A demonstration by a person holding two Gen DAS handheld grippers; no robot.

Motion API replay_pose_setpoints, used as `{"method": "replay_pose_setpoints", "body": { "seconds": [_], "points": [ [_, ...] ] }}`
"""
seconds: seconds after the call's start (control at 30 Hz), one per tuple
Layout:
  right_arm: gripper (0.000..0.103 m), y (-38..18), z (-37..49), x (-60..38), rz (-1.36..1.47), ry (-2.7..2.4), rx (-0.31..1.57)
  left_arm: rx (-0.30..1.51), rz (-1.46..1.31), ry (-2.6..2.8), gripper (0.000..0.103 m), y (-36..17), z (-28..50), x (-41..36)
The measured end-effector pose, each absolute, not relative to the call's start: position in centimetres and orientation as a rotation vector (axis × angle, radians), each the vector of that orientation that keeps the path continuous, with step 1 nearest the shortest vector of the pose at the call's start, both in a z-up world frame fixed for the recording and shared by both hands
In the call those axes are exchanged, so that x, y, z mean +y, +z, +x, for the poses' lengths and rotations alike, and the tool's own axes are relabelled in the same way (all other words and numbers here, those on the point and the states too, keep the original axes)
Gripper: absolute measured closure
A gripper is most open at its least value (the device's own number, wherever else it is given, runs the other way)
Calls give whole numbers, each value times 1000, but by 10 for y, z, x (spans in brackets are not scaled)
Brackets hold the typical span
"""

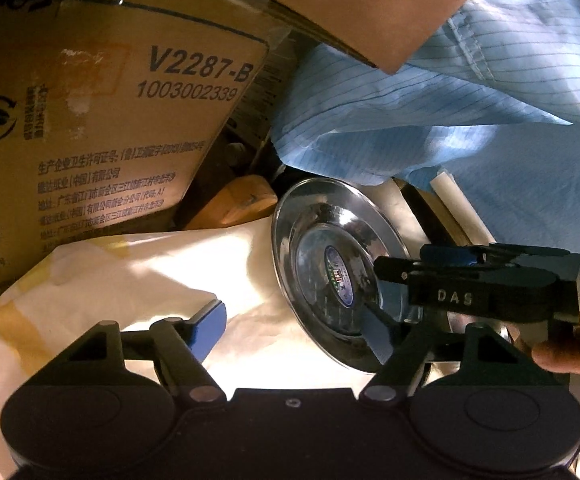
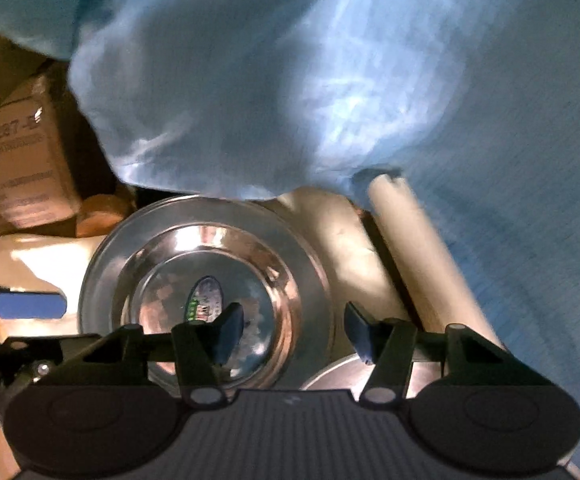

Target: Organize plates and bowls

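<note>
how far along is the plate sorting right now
Nothing looks stacked yet. The steel plate lies on the cream cloth, with a second plate's rim showing apart from it. The right gripper is open over the first plate's rim, and the left gripper is open alongside. Gripping and stacking remain.

Steel plate [image 2: 205, 280] on the cloth-covered table [image 1: 193, 272], cardboard box [image 1: 101, 120] behind-left, rolled tube [image 2: 422, 264] right.
</note>
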State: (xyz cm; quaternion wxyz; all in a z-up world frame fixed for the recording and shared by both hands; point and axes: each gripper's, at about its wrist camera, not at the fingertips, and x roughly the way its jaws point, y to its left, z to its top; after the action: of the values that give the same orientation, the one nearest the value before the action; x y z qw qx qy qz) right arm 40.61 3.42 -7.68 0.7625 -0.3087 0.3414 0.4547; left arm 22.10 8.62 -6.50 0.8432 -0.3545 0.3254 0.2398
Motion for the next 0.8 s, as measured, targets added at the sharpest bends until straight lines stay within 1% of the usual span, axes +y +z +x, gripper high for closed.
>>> {"method": "replay_pose_setpoints", "body": {
  "seconds": [0.07, 0.13, 0.2, 0.23, 0.3, 0.33, 0.4, 0.47, 0.5, 0.53, 0.57, 0.67, 0.8],
  "points": [
    [42, -79, 405, 42, -688, 987, 748, 687, -751, 509, 31, -66, 222, 87],
    [42, -81, 404, 46, -709, 989, 758, 688, -756, 504, 38, -65, 222, 86],
    [42, -83, 403, 51, -739, 988, 766, 693, -764, 496, 49, -66, 223, 87],
    [42, -84, 403, 54, -749, 989, 776, 695, -766, 491, 53, -66, 224, 87],
    [42, -85, 404, 59, -770, 991, 800, 701, -774, 479, 64, -67, 225, 87],
    [42, -86, 405, 62, -776, 993, 814, 704, -776, 472, 66, -67, 226, 86],
    [42, -88, 406, 67, -782, 993, 833, 709, -775, 461, 78, -67, 227, 85],
    [43, -90, 405, 70, -789, 989, 837, 715, -773, 452, 86, -68, 229, 84],
    [44, -90, 404, 70, -788, 985, 836, 715, -772, 450, 86, -68, 229, 84],
    [48, -90, 404, 71, -787, 978, 832, 714, -774, 449, 86, -68, 229, 83],
    [55, -89, 405, 71, -785, 969, 828, 713, -777, 448, 86, -68, 228, 83],
    [67, -84, 414, 71, -754, 960, 839, 719, -779, 448, 87, -69, 228, 84],
    [75, -80, 417, 63, -703, 958, 857, 725, -785, 456, 88, -68, 227, 86]
  ]
}}
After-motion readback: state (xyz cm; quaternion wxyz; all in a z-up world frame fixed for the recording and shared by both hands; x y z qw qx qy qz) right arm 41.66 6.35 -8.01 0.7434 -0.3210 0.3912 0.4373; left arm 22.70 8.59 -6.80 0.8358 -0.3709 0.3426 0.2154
